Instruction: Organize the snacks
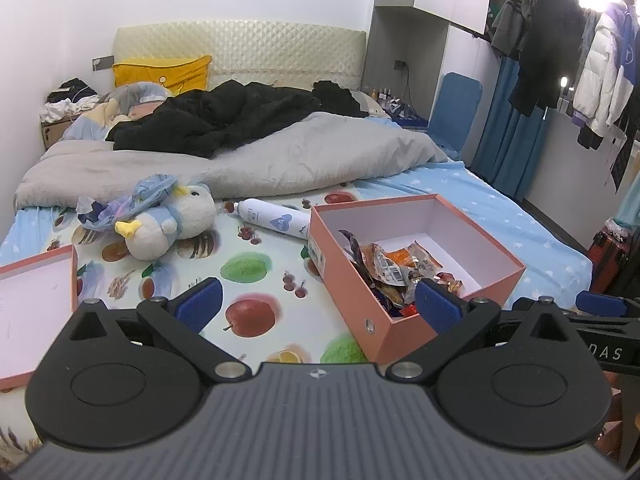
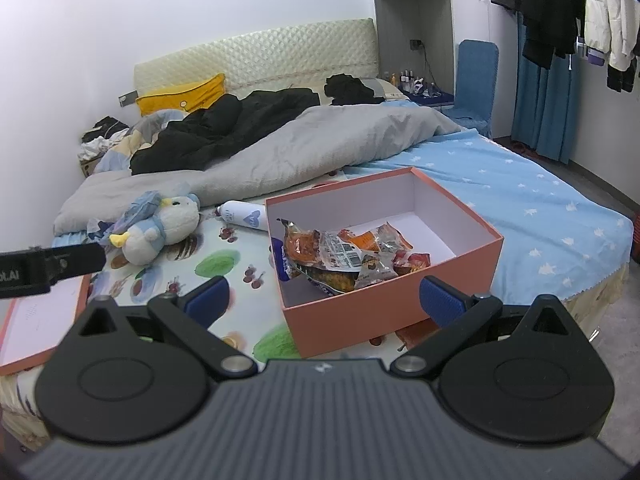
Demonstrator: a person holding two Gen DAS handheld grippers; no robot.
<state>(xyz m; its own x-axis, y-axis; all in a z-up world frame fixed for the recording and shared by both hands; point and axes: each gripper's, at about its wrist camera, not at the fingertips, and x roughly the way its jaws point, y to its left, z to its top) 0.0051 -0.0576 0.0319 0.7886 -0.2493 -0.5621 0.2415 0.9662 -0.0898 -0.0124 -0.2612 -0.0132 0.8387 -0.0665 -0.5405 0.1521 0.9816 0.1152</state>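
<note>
- The landmark is the one pink box [image 2: 384,280], lid off, sitting on the bed [image 2: 540,216]; the snack packets [image 2: 352,252] lie heaped inside it at its near-left end, with the far-right part of its floor bare.
- The left gripper [image 1: 320,300] has its tongs spread apart and holds nothing; it hangs just short of the box's near-left corner, one blue pad [image 1: 438,304] overlapping the box rim in its own view.
- The right gripper [image 2: 324,300] is likewise spread and empty, hovering in front of the box's near wall.
- Risk, as I judge it: the box is light card on soft bedding, so a tong nudging the near wall could slide or tip it and spill the heap.
- Another risk: the wrappers look slippery and overlap, so a pinch may lift two at once or drop one outside.
- The two grippers are close together (the left one's arm shows at the edge of the right view), so they could knock each other over the box.
- Count: one box; one lid [image 2: 44,320], well left of the box; one white bottle [image 2: 244,216] lying just behind the box's far-left corner; one plush toy [image 2: 160,232] left of that; roughly six packets, too tangled to count exactly.
</note>
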